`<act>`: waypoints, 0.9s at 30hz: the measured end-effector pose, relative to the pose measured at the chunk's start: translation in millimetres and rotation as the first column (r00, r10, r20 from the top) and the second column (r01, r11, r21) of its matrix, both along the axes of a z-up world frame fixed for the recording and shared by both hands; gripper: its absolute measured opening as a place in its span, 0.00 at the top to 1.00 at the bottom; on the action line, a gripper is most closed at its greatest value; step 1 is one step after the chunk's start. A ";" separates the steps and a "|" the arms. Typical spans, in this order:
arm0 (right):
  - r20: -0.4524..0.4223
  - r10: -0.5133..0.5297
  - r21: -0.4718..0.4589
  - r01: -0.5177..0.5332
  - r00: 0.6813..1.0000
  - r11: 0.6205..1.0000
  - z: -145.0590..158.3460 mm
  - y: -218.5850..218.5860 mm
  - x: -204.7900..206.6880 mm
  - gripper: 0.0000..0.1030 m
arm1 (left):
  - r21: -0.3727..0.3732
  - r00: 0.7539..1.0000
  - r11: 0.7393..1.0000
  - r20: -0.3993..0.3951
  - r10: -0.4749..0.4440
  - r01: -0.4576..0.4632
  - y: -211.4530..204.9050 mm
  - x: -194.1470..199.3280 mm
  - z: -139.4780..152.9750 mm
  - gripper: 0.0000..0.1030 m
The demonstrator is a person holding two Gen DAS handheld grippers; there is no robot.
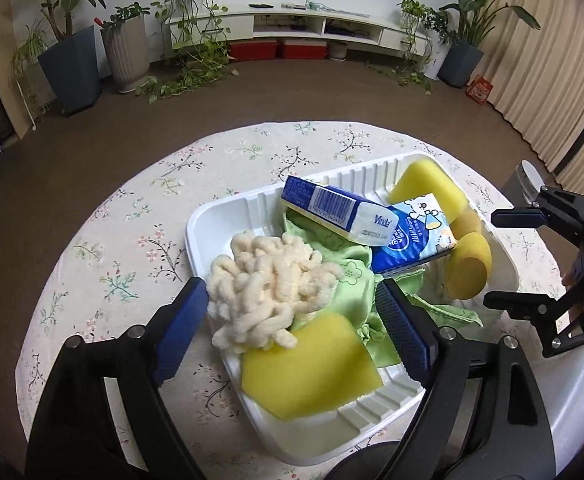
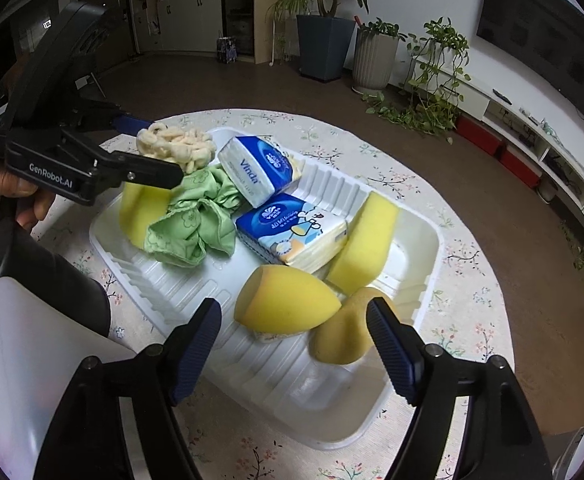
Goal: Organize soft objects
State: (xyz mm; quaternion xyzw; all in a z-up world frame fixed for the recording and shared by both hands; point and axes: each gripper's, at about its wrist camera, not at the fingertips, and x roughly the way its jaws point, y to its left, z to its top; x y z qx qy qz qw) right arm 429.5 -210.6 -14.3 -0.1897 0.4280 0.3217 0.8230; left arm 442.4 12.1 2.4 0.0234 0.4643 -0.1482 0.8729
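Between left claw [image 1: 292, 320] fingers, chenille mop head [image 1: 268, 280] tops green cloth [image 1: 348, 280]

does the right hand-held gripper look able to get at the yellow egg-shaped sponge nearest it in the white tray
Probably yes. The right hand-held gripper is open right over the yellow egg-shaped sponge, which lies uncovered in the white plastic tray; only a second egg-shaped sponge crowds one side.

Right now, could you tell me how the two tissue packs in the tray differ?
The upper pack is tilted, leaning on the green cloth and the lower pack; the lower pack lies nearly flat. The upper pack shows a white end and a barcode side; the lower pack shows a cartoon print. Both are blue and white and sit inside the tray.
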 end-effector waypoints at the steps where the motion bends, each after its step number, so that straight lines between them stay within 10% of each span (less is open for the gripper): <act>1: 0.003 -0.001 -0.003 0.001 1.000 1.000 0.9 -0.3 -0.3 0.25 | -0.004 1.000 1.000 0.000 0.000 0.000 0.3 -0.4 0.6 0.17; 17: 0.041 -0.024 0.046 0.022 0.999 0.999 22.9 -17.0 -3.6 0.13 | -0.035 0.997 0.997 0.050 0.064 -0.062 28.3 -18.8 15.0 0.06; 27: 0.090 -0.153 0.122 0.142 0.984 0.982 61.8 -64.8 -37.2 0.00 | -0.009 0.952 0.976 0.220 0.215 -0.218 46.9 -106.6 59.2 0.00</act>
